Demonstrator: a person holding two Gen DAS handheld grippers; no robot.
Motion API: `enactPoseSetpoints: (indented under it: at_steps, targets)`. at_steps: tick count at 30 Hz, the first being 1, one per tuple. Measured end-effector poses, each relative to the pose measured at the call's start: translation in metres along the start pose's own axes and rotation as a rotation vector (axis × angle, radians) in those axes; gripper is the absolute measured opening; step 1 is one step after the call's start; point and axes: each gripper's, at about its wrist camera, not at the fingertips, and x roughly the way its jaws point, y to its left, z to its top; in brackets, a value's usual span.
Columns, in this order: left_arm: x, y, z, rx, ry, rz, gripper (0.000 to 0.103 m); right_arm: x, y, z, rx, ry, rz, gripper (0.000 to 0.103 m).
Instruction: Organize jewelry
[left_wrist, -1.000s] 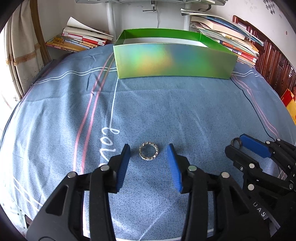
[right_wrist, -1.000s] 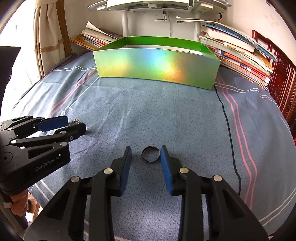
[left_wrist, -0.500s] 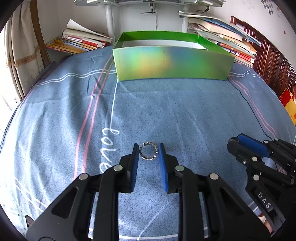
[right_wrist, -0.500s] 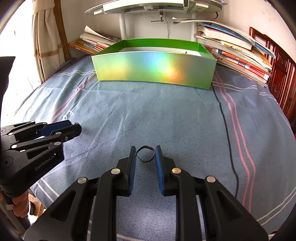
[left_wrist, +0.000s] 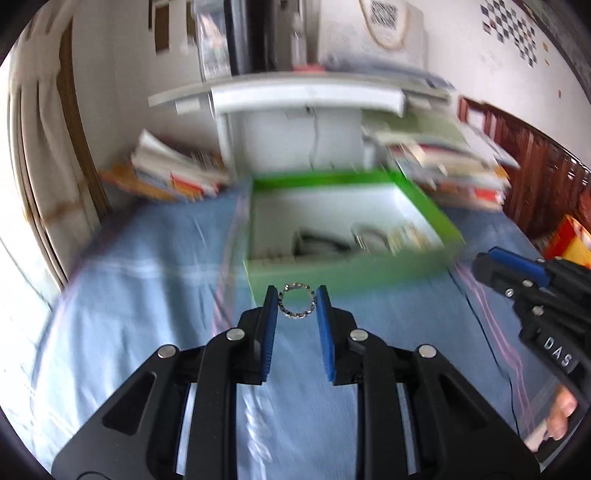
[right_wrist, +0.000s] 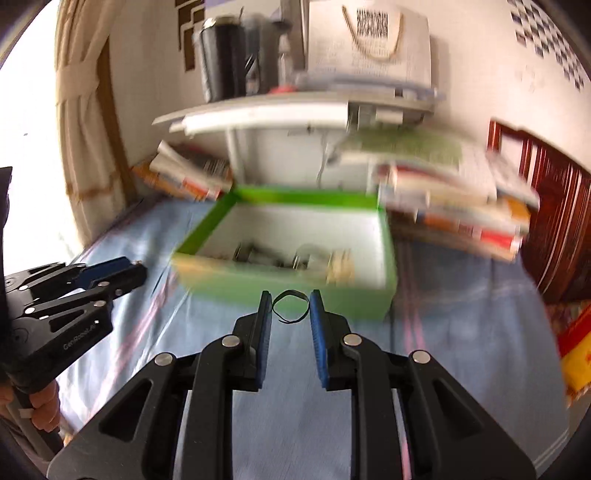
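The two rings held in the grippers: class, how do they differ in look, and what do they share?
The sparkly ring in the left gripper is silver, beaded and evenly round; the black ring in the right gripper is a thin, plain dark band, slightly bent out of round. The sparkly ring looks thicker than the black ring. Both are pinched between blue jaws, lifted in front of the green box.

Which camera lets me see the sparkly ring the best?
The left wrist view. The sparkly ring sits sharp and centered there, pinched between the left gripper fingertips. In the right wrist view the left gripper shows side-on, with only a tiny glint at its tip.
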Motion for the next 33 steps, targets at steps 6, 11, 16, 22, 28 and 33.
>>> enactPoseSetpoints:
  at_steps: [6,11,16,22,28,33]
  targets:
    - [0.06,0.01,0.054,-0.021,0.039,0.027,0.022,0.076,-0.012,0.036,0.037,0.082,-0.012,0.021]
    - [0.107,0.014,0.06,-0.037,0.115,0.036,0.022,0.127,-0.016,0.033,0.049,0.175,-0.022,0.021]
    - [0.134,0.017,0.055,-0.055,0.157,0.021,0.022,0.138,-0.02,0.026,0.059,0.185,-0.029,0.025]
    - [0.131,0.01,0.056,-0.024,0.119,0.028,0.06,0.121,-0.025,0.028,0.085,0.151,-0.028,0.05]
    - [0.087,0.007,0.056,-0.009,0.016,0.043,0.083,0.069,-0.023,0.028,0.08,0.044,-0.053,0.079]
    - [0.035,0.004,0.042,-0.017,-0.09,0.077,0.095,0.011,-0.019,0.014,0.082,-0.06,-0.106,0.099]
